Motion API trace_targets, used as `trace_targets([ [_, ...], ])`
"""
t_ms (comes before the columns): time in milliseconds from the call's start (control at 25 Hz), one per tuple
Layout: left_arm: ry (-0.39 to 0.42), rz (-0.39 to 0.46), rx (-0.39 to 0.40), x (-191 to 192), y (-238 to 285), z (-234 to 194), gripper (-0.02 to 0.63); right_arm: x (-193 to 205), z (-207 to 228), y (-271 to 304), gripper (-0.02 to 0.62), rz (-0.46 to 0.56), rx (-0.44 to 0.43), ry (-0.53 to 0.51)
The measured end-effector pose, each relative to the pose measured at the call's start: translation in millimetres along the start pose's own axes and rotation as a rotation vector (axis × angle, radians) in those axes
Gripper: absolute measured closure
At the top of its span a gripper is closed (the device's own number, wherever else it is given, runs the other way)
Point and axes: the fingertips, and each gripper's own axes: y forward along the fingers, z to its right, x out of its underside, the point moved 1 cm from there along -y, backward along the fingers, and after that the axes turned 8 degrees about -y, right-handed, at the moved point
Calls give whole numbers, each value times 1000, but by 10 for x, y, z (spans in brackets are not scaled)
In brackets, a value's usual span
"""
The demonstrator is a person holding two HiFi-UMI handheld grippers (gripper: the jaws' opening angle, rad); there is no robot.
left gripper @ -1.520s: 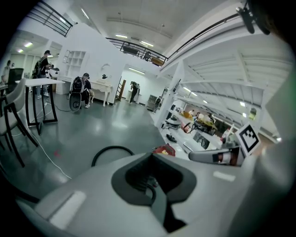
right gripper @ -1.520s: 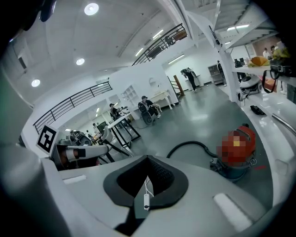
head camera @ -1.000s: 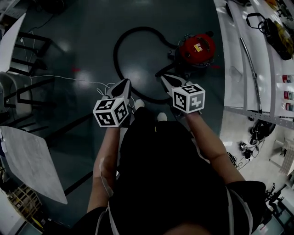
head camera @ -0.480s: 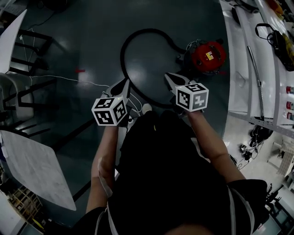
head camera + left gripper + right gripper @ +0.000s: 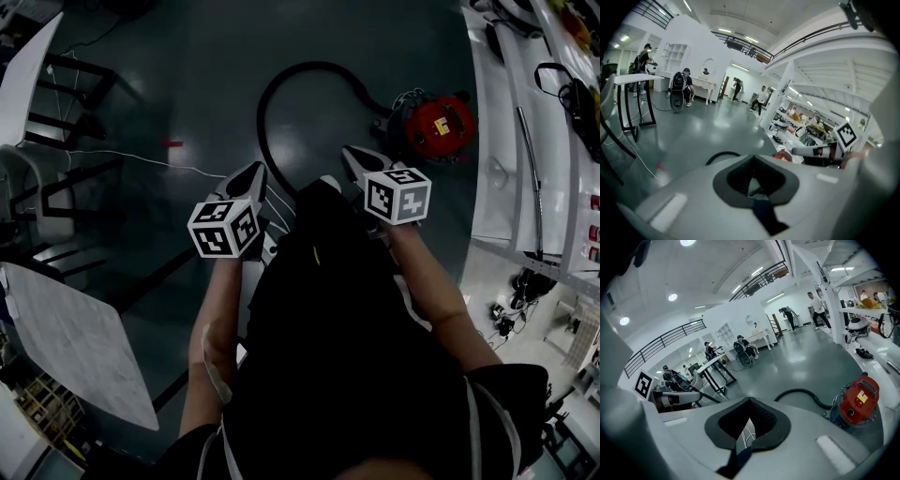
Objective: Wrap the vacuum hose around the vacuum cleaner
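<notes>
- Left gripper (image 5: 256,171): held out in front of the person, well to the left of the vacuum cleaner (image 5: 439,127) and nearer the person than it. It points forward and slants down toward the floor, with its marker cube on top. Its jaws are pressed together with nothing between them.
- Vacuum hose (image 5: 802,390): a black hose lying on the dark floor in one wide, open loop to the left of the vacuum cleaner. One end runs into the cleaner's body. None of it is wound around the cleaner, so the wrapping appears not yet begun and all of it is left to do.
- Right gripper (image 5: 350,153): level with its partner and just to the left of the vacuum cleaner, slanting down the same way. Its jaws are also fully closed and hold nothing.
- Vacuum cleaner: a round red canister standing on the floor, not touched by either gripper.
</notes>
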Motion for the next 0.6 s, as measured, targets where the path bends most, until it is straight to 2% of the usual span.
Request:
trace_targets([
  [240, -7, -19, -8, -229, 281, -157, 598, -193, 223, 350, 600, -12, 0, 27],
  [400, -5, -47, 0, -528, 711, -282, 598, -417, 521, 641, 600, -15, 9, 46],
  [600, 65, -103, 66, -940, 1421, -158, 598, -749, 1095, 926, 600, -13, 44, 90],
])
